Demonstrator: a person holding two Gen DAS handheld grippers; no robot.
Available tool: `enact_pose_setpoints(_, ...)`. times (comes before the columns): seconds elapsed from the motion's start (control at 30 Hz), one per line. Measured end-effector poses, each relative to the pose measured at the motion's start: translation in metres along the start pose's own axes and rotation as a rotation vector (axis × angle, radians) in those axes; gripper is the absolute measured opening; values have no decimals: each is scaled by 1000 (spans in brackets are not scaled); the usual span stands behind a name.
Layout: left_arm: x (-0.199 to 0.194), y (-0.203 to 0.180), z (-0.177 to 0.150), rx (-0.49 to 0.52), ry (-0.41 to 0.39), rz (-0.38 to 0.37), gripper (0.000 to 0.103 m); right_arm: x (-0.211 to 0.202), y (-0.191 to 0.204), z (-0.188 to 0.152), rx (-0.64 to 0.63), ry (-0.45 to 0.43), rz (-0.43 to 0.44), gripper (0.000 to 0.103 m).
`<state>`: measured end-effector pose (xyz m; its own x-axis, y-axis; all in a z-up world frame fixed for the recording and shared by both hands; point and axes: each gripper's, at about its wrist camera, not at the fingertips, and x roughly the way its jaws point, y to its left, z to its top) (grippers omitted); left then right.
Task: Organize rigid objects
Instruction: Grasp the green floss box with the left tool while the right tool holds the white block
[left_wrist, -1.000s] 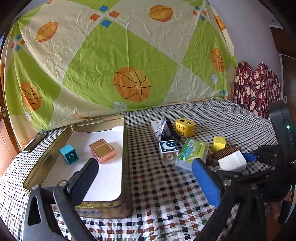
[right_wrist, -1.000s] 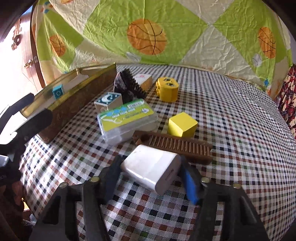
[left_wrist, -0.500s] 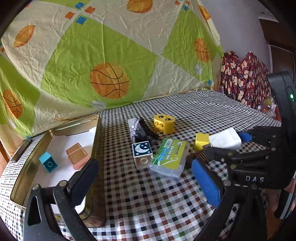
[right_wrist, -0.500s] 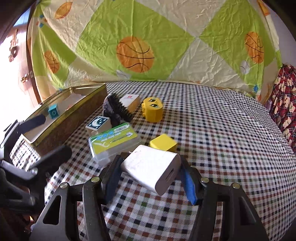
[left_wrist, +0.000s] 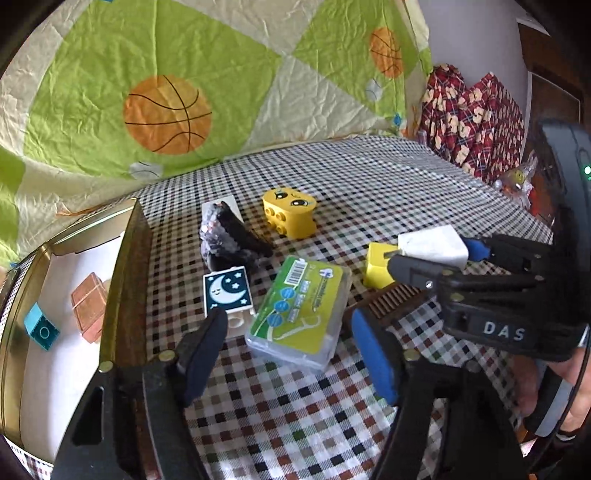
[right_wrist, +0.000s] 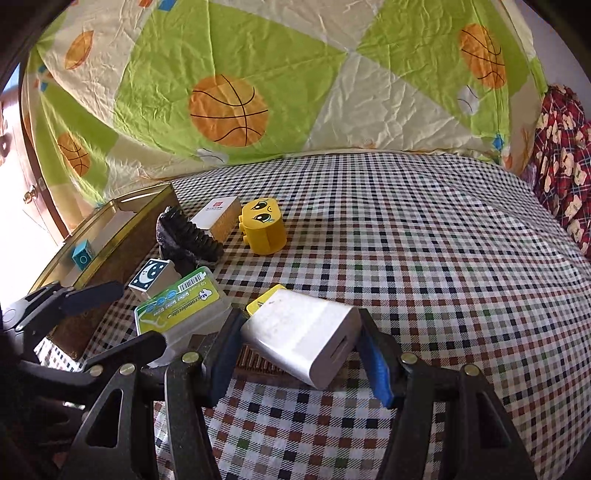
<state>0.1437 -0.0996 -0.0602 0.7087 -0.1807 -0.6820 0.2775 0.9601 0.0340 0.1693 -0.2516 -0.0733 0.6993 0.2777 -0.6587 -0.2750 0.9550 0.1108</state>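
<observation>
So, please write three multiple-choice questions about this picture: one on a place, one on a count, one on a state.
1. Where does the teal block lie?
A. inside the tin box
B. on the checked cloth
C. on the yellow face block

2. How many things lie in the tin box?
A. one
B. two
C. four

3. What does the right gripper hold?
A. nothing
B. a comb
C. the white charger

Answers: 1 A, it rests on the box's white floor. 2 B, the teal block and a copper block. 3 C, both pads press its sides.
</observation>
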Motion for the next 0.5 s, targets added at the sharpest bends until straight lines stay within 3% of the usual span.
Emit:
enact_pose_setpoints(0.27,16,-3,9,28,38,-44,66,0,-5,-1,25,-1,19,62)
enact_pose_setpoints(0.5,20,14,8,-50,70,-97,57,0,-6,-1,29,-4,21,62)
